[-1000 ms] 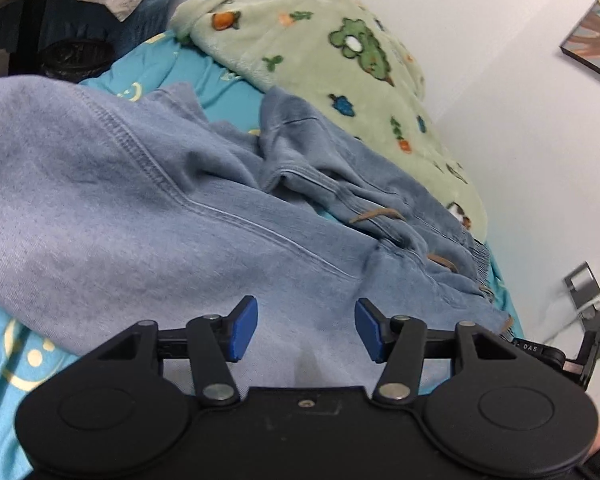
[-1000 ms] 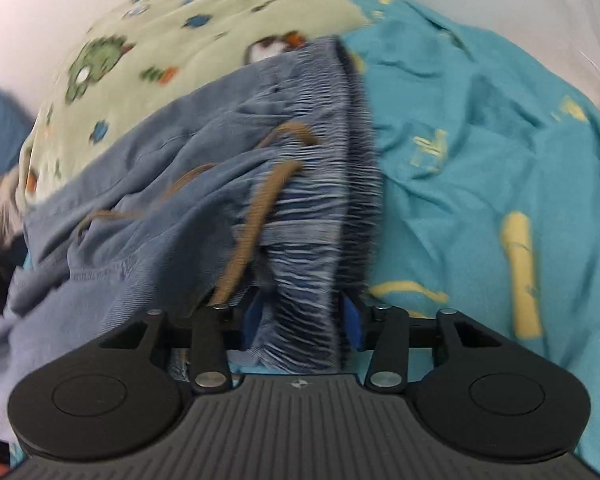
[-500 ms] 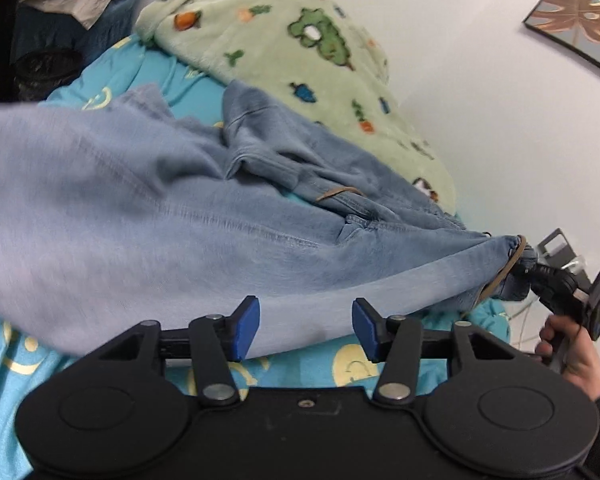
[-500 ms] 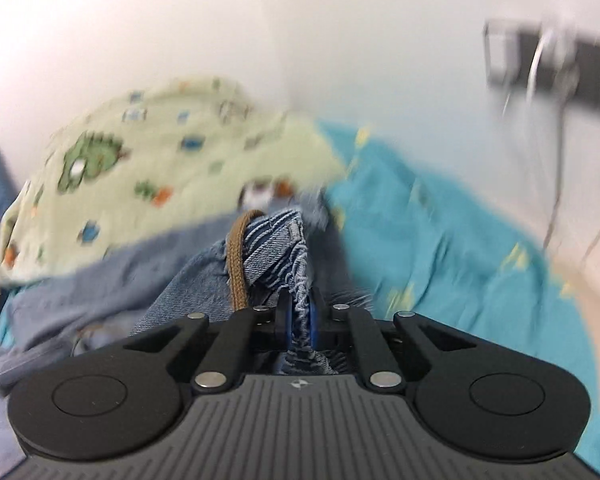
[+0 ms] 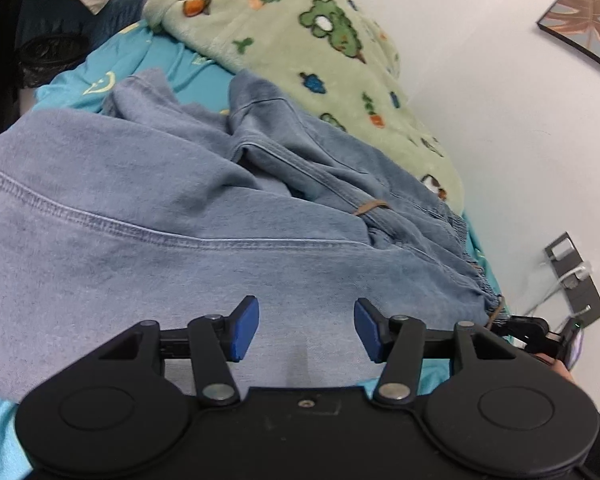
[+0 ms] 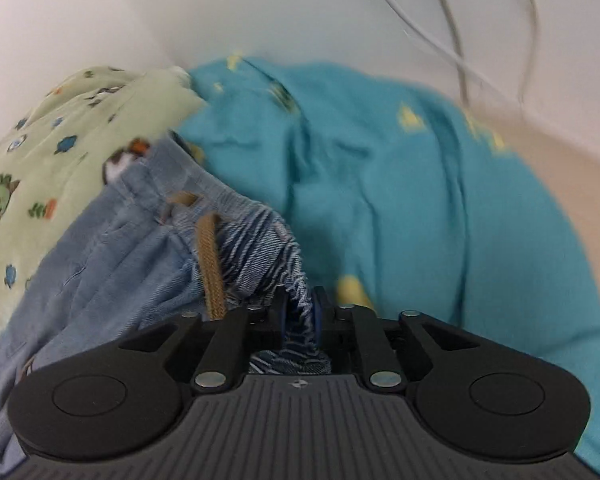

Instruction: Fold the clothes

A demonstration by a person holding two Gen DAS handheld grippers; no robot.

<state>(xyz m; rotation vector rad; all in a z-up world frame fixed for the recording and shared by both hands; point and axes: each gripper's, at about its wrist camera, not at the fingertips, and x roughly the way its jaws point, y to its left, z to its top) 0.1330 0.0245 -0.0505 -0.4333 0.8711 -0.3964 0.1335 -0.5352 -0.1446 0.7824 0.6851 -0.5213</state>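
While the soft blue denim trousers point(image 5: 204, 216) lie rumpled across the middle of the left wrist picture, on the bright teal bed sheet point(image 6: 400, 184), the left gripper point(image 5: 306, 330) hangs over them with its blue pads wide apart and nothing between them. At the bottom middle of the right wrist picture, the right gripper point(image 6: 300, 312) is pinched tight on the stretchy waistband point(image 6: 260, 248), next to the brown flat drawstring point(image 6: 210, 268).

To do this well, I think the right one should keep its pinch firm, and the left one should take a flat, smooth bit of cloth, not a bunched bit.

Only the left picture shows both legs lying crooked and the pale green fleece blanket point(image 5: 300, 40) spread at the top. Only the right picture shows the pinch up close.
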